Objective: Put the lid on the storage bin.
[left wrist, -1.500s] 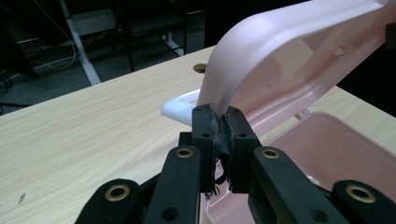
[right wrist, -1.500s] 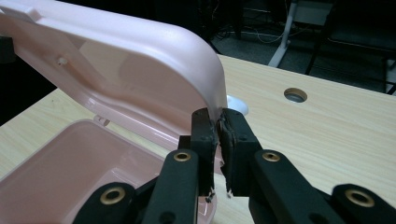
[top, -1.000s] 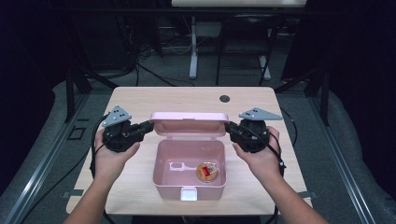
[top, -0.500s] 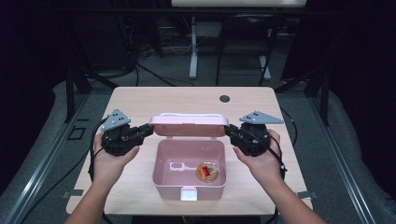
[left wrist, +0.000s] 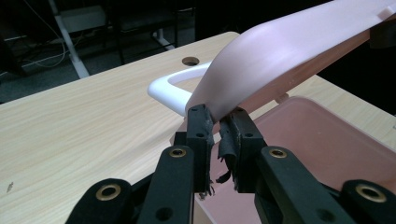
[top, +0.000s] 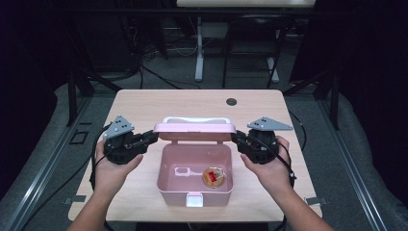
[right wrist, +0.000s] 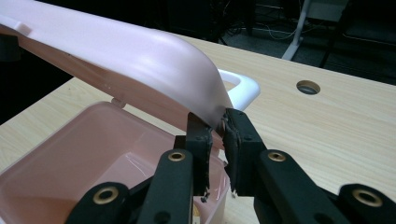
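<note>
One light wooden table [top: 144, 103] carries one pink plastic box [top: 169, 190] with one hinged pink lid [top: 195, 129]. Inside lie one round amber item [top: 212, 176] and one white clip [top: 183, 171]. Two black handheld grippers [top: 153, 137] [top: 236, 139] sit at nine and three o'clock.

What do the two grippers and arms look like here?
Both grippers, left gripper and right gripper, are black two-jaw units with brass-ringed pivot holes and frayed black pads. Each carries a grey three-cornered plate with small dark dots on top, and a black cable trails from it. The forearms are bare; no sleeves or gloves show.
</note>
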The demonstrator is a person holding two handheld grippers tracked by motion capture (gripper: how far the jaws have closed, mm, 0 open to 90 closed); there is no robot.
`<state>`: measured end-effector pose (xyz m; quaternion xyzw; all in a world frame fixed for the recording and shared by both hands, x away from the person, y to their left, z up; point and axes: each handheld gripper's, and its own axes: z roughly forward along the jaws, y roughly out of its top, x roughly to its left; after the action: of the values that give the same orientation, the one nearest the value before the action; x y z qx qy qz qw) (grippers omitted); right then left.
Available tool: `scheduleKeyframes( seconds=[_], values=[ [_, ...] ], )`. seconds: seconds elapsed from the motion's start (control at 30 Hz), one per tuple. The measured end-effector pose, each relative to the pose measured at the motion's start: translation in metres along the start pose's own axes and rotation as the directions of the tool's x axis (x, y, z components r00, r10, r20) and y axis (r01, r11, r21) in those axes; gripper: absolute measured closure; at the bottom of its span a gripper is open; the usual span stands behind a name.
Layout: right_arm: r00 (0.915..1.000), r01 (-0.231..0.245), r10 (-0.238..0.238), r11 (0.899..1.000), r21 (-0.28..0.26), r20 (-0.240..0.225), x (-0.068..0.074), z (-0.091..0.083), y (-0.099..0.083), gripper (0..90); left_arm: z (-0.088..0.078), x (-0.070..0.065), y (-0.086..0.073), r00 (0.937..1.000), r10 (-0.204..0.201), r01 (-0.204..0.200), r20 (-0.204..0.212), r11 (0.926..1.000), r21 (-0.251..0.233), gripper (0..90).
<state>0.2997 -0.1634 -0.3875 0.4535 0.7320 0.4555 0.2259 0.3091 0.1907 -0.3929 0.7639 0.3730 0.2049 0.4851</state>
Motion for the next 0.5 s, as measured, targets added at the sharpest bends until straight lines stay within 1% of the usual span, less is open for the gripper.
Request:
scheduleKeyframes(
  seconds=[0.1, 0.23, 0.47, 0.5],
  values=[
    [1.0000, 0.000, 0.000, 1.000, 0.000, -0.004, 0.0003, -0.0009, -0.0016, 79.8, -0.0010, -0.0012, -0.0020, 1.0000, -0.003, 0.003, 0.006, 1.0000, -0.005, 79.8],
    [1.0000, 0.006, -0.006, 1.000, -0.001, 0.000, 0.0015, -0.0017, -0.0035, 79.4, -0.0022, -0.0029, -0.0037, 1.0000, -0.002, 0.002, 0.004, 1.0000, -0.005, 79.2],
    [0.9999, 0.007, -0.007, 1.000, 0.003, -0.011, 0.0021, -0.0034, -0.0056, 78.7, -0.0059, -0.0040, -0.0052, 0.9999, 0.004, -0.004, 0.012, 1.0000, -0.008, 79.1],
    [0.9999, 0.007, -0.007, 1.000, 0.004, -0.013, 0.0020, -0.0036, -0.0058, 78.6, -0.0065, -0.0045, -0.0054, 0.9999, 0.004, -0.003, 0.013, 0.9999, -0.014, 78.9]
  ],
)
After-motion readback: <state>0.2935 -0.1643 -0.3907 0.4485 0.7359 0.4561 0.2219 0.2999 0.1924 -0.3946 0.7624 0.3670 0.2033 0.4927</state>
